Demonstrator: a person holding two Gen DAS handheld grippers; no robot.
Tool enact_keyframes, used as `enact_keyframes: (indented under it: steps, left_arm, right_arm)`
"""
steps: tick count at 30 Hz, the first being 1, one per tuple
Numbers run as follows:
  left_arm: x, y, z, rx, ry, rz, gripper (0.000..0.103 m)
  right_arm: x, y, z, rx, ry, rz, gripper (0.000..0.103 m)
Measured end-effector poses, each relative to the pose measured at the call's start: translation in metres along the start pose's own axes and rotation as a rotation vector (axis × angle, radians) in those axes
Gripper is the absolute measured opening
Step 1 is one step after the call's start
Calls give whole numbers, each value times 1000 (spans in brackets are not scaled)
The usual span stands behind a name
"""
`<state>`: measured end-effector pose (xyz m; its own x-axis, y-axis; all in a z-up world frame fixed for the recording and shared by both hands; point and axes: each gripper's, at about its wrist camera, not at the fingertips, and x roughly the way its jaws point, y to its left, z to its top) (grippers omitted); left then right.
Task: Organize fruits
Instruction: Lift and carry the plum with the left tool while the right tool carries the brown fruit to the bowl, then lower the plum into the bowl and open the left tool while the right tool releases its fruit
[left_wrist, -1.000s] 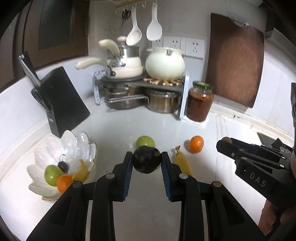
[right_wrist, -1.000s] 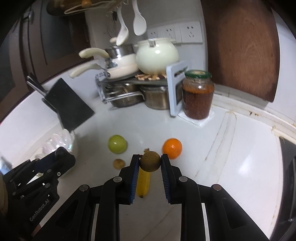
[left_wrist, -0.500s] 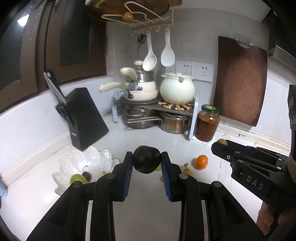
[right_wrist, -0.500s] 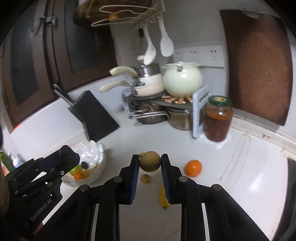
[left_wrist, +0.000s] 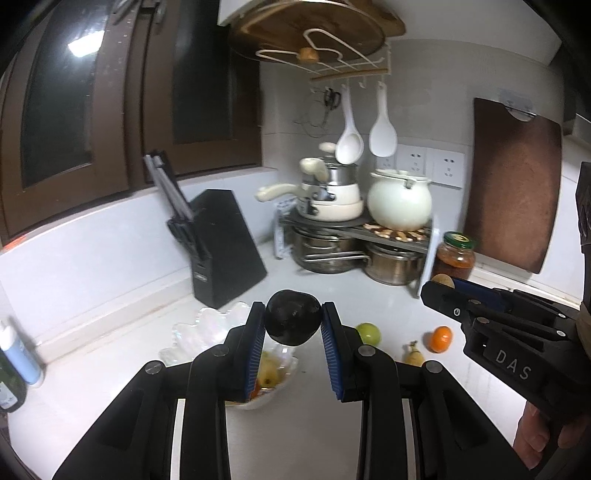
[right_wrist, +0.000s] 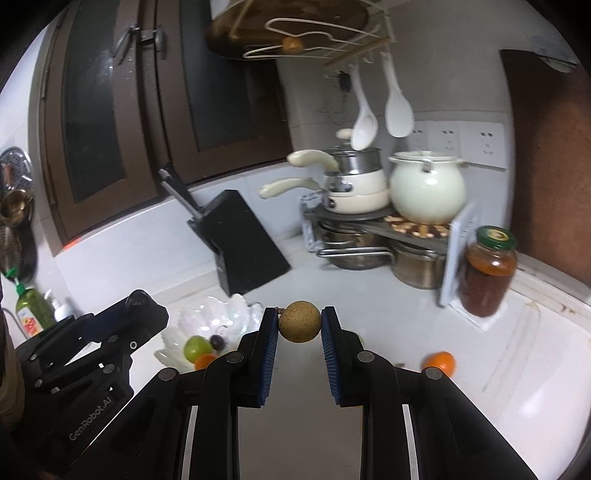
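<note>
My left gripper (left_wrist: 293, 325) is shut on a dark purple-black round fruit (left_wrist: 293, 316), held above the counter over the near side of the white petal-shaped fruit bowl (left_wrist: 218, 323). My right gripper (right_wrist: 299, 325) is shut on a small tan round fruit (right_wrist: 299, 321); it also shows at the right of the left wrist view (left_wrist: 439, 284). The bowl (right_wrist: 225, 314) holds a green fruit (right_wrist: 197, 349), a dark grape (right_wrist: 218, 342) and an orange fruit (right_wrist: 205, 360). On the counter lie a green apple (left_wrist: 368, 332), a banana (left_wrist: 413, 355) and an orange (left_wrist: 440, 339).
A black knife block (left_wrist: 225, 251) stands behind the bowl. A pot rack (left_wrist: 354, 236) with pans and a white pot fills the corner, a jar (right_wrist: 487, 273) beside it. Bottles (right_wrist: 35, 310) stand at the far left. A brown cutting board (left_wrist: 513, 181) leans on the wall.
Both grippers have risen and tilted up with their fruits still held. The bowl now lies under the left gripper, and more wall and cabinet shows in both views.
</note>
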<state>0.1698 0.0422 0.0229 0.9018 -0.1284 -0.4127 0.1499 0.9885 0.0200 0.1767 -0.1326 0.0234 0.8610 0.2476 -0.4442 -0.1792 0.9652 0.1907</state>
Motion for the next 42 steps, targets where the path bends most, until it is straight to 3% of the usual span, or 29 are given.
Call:
enact_keyframes:
  steps: [21, 42]
  left_arm:
    - [31, 76, -6, -44, 46, 134, 31]
    - [125, 109, -32, -73, 239, 84, 31]
  right_arm:
    - [75, 70, 16, -83, 71, 129, 25]
    - [176, 81, 1, -118, 262, 143, 25]
